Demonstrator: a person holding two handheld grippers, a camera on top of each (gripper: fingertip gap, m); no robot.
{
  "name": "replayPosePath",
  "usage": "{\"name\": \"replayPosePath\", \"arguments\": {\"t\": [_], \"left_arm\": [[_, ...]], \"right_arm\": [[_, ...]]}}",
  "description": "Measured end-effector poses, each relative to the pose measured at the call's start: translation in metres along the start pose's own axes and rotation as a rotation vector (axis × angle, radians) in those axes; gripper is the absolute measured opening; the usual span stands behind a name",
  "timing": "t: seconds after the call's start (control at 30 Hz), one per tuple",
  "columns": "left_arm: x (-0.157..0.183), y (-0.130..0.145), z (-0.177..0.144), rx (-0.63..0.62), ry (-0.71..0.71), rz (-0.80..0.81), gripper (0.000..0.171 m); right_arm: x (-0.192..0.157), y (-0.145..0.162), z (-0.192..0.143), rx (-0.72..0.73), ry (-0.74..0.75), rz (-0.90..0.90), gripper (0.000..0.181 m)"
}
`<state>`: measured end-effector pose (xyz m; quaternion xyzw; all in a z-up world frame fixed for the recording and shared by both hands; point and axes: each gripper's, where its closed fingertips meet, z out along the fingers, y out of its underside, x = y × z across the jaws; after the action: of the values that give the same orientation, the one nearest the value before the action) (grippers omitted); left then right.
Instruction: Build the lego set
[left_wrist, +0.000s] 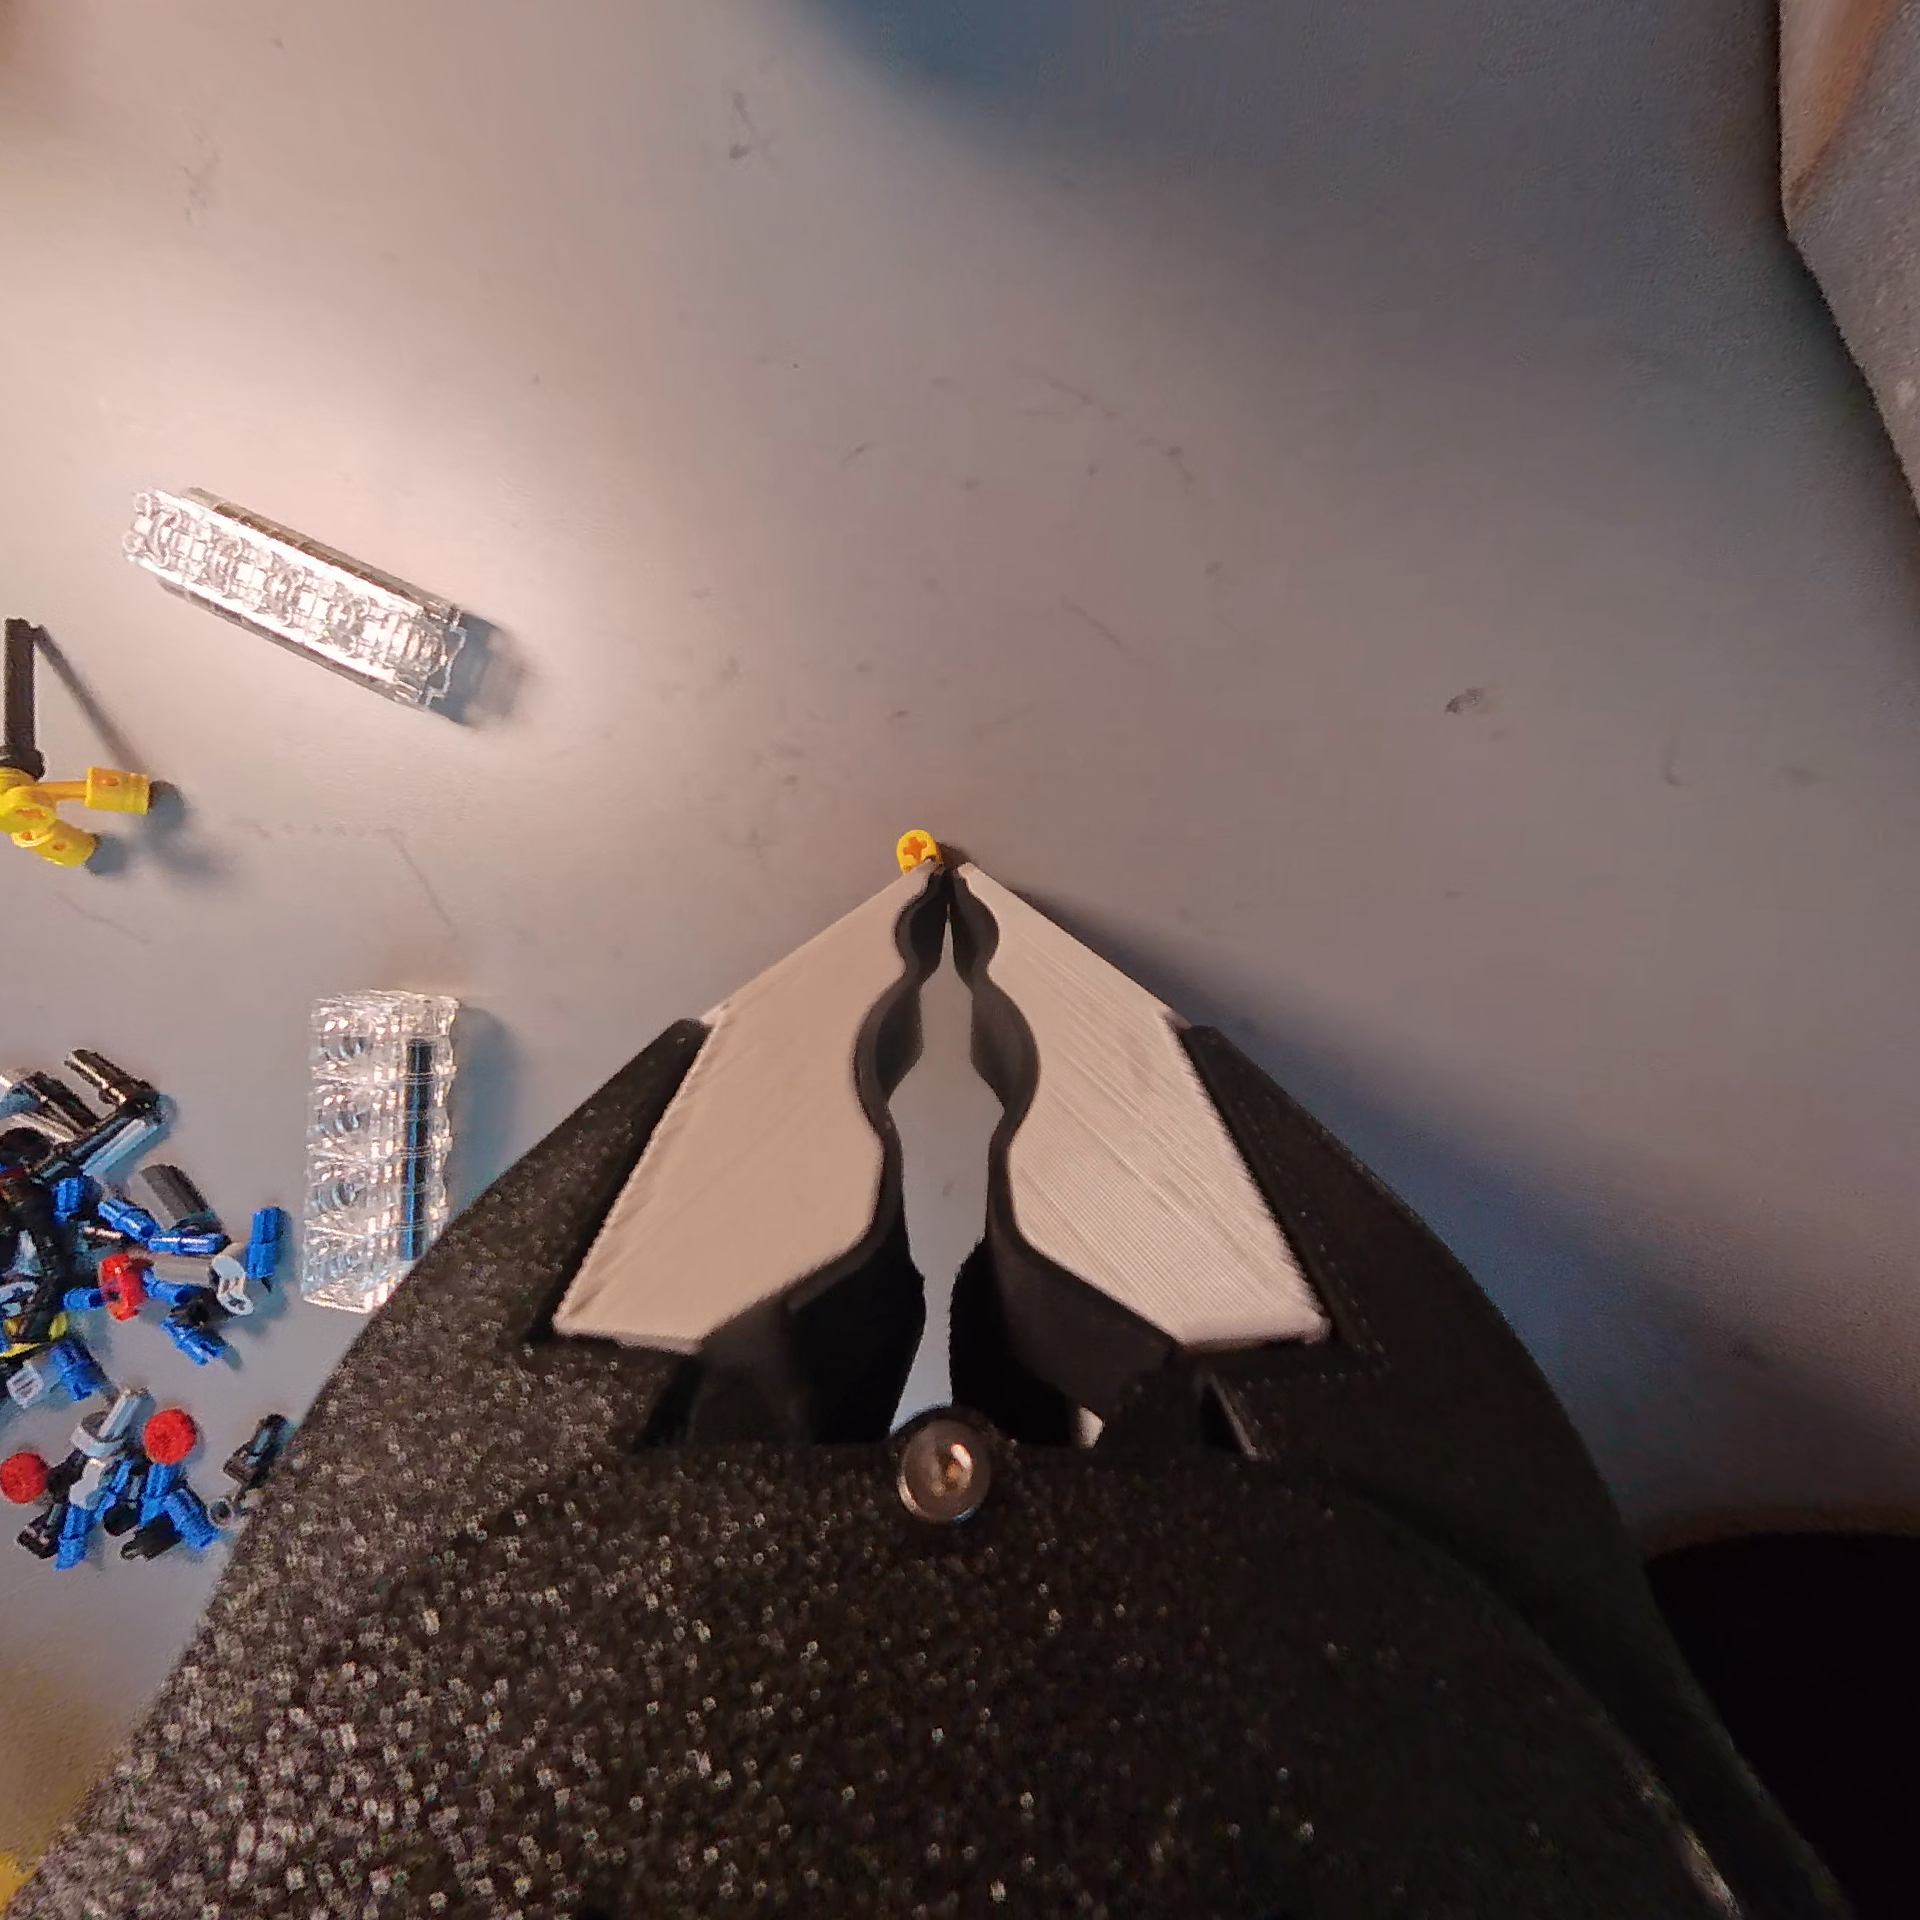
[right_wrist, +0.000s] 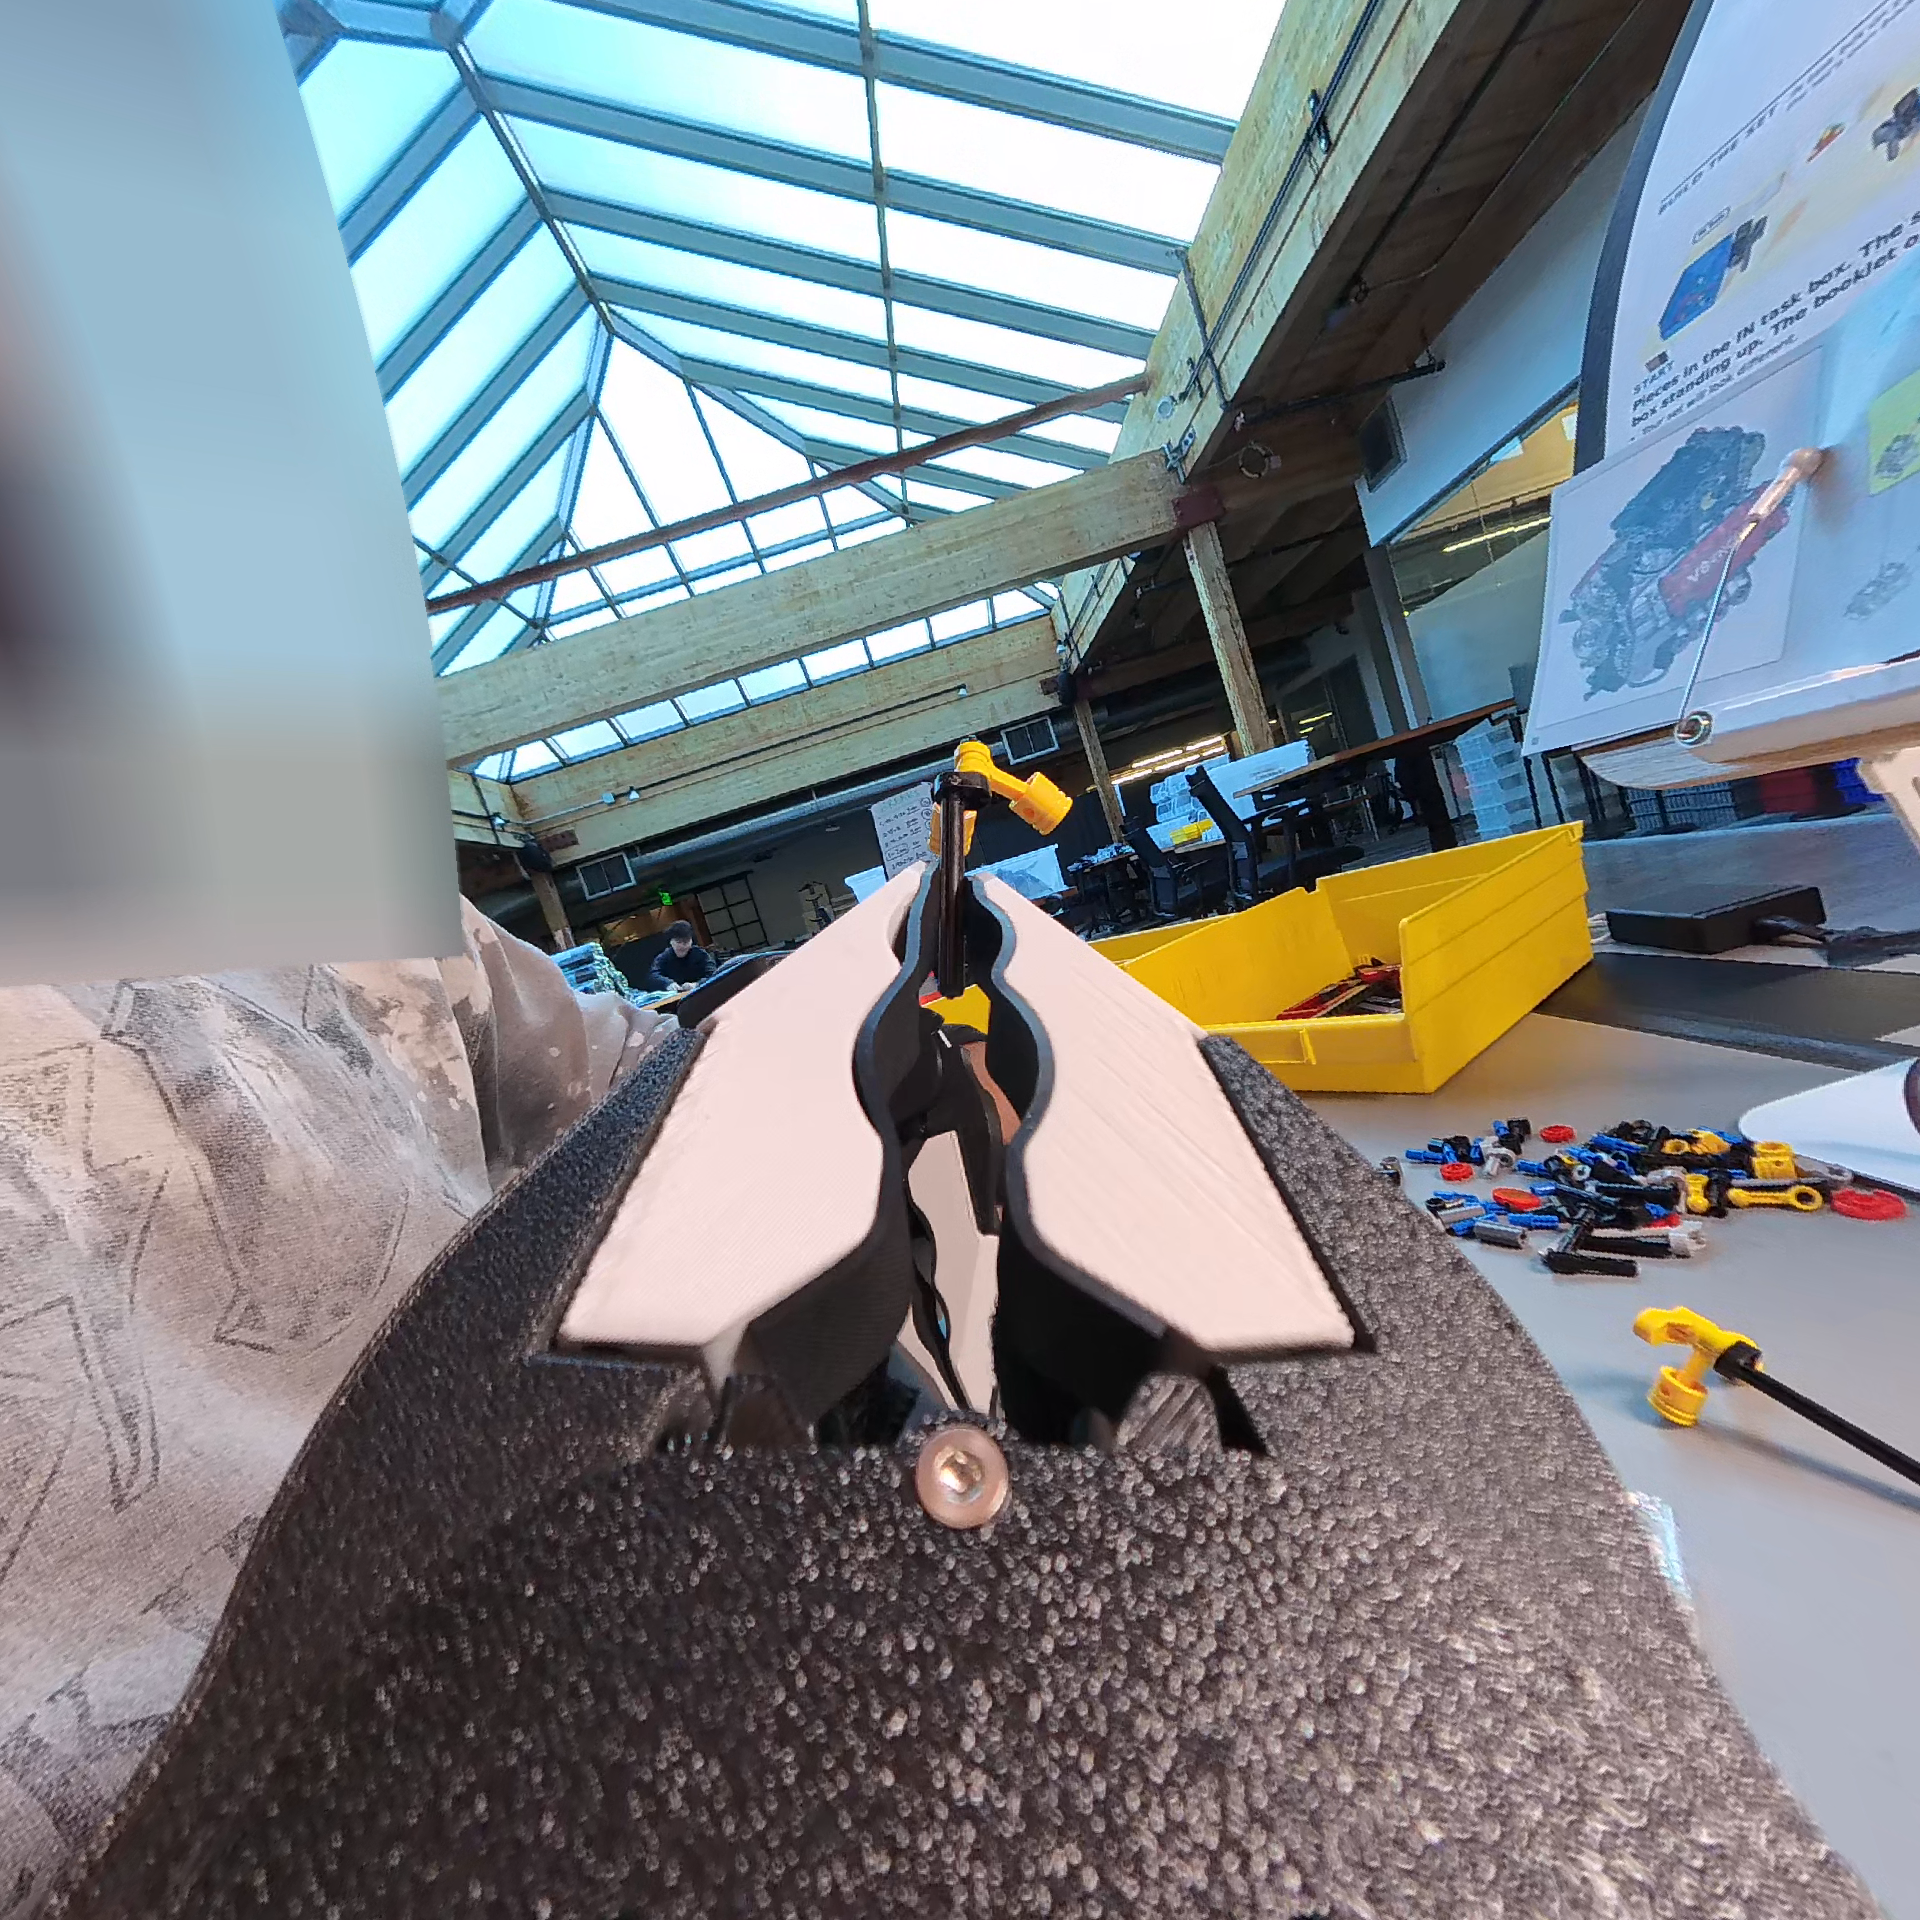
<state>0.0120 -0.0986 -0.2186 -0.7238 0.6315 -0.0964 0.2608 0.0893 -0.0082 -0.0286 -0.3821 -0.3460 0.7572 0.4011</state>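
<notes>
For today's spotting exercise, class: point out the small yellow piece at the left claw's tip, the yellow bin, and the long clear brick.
small yellow piece (left_wrist: 916, 849), left wrist view, its cross-holed end.
yellow bin (right_wrist: 1496, 940), right wrist view, side wall.
long clear brick (left_wrist: 296, 600), left wrist view, its middle.

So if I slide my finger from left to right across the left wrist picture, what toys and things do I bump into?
Black rod with yellow connectors → long clear brick → short clear brick → tiny yellow piece pinched in the left gripper, all over the grey table.
</notes>
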Motion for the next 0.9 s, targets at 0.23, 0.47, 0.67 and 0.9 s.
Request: {"name": "replayPosePath", "arguments": {"t": [0.23, 0.47, 0.67, 0.9], "left_arm": [[-0.010, -0.003, -0.010, 0.026, -0.028, -0.094, 0.002], [-0.003, -0.004, -0.003, -0.070, 0.015, -0.306, 0.013], [-0.004, 0.001, 0.003, -0.134, -0.006, -0.351, 0.013], [-0.005, 0.001, 0.003, -0.171, -0.005, -0.347, 0.011]], "right_arm": [[0.000, 0.001, 0.001, -0.005, -0.001, -0.001, 0.001], [-0.001, 0.000, 0.000, -0.001, -0.003, -0.004, 0.002], [-0.004, -0.002, 0.001, 0.001, -0.012, -0.004, 0.003], [-0.006, -0.004, 0.001, 0.005, -0.016, -0.008, 0.002]]}}
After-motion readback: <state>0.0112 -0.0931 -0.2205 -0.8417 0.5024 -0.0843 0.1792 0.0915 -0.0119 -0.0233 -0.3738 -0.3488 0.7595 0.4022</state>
